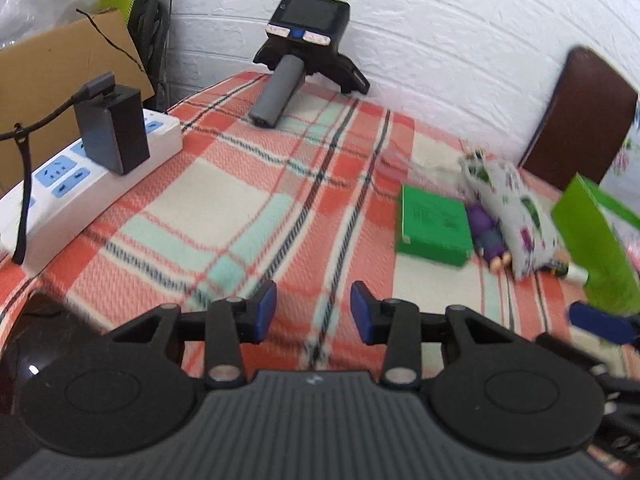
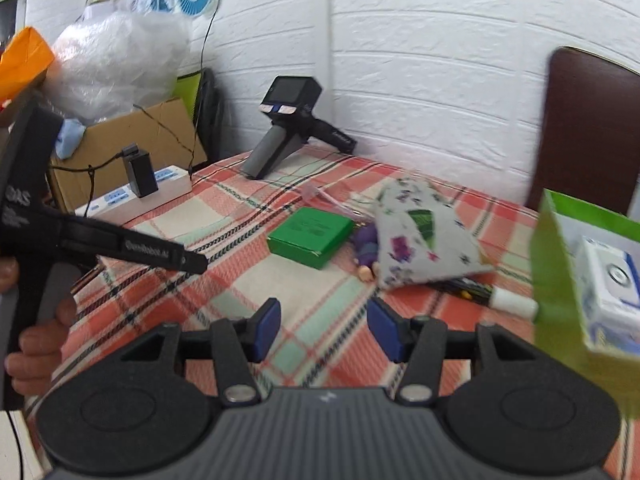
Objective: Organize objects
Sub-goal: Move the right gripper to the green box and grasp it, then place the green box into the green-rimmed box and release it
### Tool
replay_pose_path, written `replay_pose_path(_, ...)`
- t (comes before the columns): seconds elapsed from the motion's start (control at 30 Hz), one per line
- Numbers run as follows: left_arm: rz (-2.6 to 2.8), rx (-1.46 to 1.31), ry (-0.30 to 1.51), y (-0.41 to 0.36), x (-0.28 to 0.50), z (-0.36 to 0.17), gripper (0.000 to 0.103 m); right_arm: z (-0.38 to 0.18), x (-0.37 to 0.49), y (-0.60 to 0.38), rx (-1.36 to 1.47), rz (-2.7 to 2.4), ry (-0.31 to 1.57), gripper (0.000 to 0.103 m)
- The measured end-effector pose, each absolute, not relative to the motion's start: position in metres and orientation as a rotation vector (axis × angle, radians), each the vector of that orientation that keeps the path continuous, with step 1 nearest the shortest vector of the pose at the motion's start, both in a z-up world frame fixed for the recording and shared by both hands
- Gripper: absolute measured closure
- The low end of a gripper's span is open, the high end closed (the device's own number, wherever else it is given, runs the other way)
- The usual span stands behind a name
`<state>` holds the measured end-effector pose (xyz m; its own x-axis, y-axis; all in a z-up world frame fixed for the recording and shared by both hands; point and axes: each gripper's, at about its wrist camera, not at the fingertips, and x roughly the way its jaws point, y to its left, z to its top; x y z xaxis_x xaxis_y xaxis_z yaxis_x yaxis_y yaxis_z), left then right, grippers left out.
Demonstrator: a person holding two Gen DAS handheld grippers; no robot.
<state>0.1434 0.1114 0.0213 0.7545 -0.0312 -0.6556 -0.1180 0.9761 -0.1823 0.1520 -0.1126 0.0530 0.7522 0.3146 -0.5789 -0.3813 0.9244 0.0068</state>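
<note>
Left hand-held gripper (image 1: 313,311) jaws apart, nothing between them, over plaid-covered counter (image 1: 224,208). Green box (image 1: 434,225) right, touching purple doll (image 1: 490,236) beside floral pouch (image 1: 516,208). Power strip (image 1: 80,184) left, black adapter (image 1: 112,128) plugged in.

1. White-painted brick-pattern wall (image 2: 420,60) runs behind the table.
2. Table covered with red, cream and mint plaid cloth (image 1: 224,200).
3. Dark brown chair back (image 2: 592,132) stands against the wall, at the table's far right edge.
4. Even, bright light.
</note>
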Motion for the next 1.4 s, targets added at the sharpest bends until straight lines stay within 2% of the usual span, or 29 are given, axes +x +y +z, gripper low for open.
replay_pose_path(0.2, -0.093, -0.248, 0.7, 0.106, 0.189, 0.036, 0.06, 0.037, 0.203, -0.085, -0.146, 0.407, 0.657, 0.053)
replay_pose_path(0.4, -0.189, -0.246, 0.758, 0.091, 0.235, 0.017, 0.06, 0.021, 0.243, -0.077, -0.116, 0.403, 0.709, 0.048)
replay_pose_path(0.43, -0.21, -0.269, 0.762, 0.091, 0.238, 0.013, 0.062, 0.018, 0.248, -0.076, -0.105, 0.404, 0.72, 0.045)
replay_pose_path(0.47, -0.239, -0.296, 0.763, 0.091, 0.239, 0.01, 0.073, 0.015, 0.252, -0.075, -0.097, 0.401, 0.721, 0.044)
replay_pose_path(0.5, -0.255, -0.312, 0.765, 0.09, 0.237, 0.01, 0.072, 0.014, 0.254, -0.075, -0.089, 0.4, 0.717, 0.042)
replay_pose_path(0.63, -0.228, -0.294, 0.74, 0.089, 0.21, 0.018, 0.072, 0.019, 0.239, -0.073, -0.071, 0.402, 0.701, 0.046)
replay_pose_path(0.87, -0.231, -0.383, 0.681, 0.088, 0.16, 0.043, 0.072, 0.04, 0.171, -0.081, -0.134, 0.418, 0.547, 0.047)
replay_pose_path(1.13, -0.384, -0.224, 0.603, -0.009, 0.146, 0.086, 0.072, 0.074, 0.139, -0.156, -0.104, 0.264, 0.427, 0.047)
replay_pose_path(1.4, -0.567, -0.119, 0.6, -0.134, 0.168, 0.091, 0.072, 0.082, 0.128, -0.267, -0.017, 0.026, 0.38, 0.046)
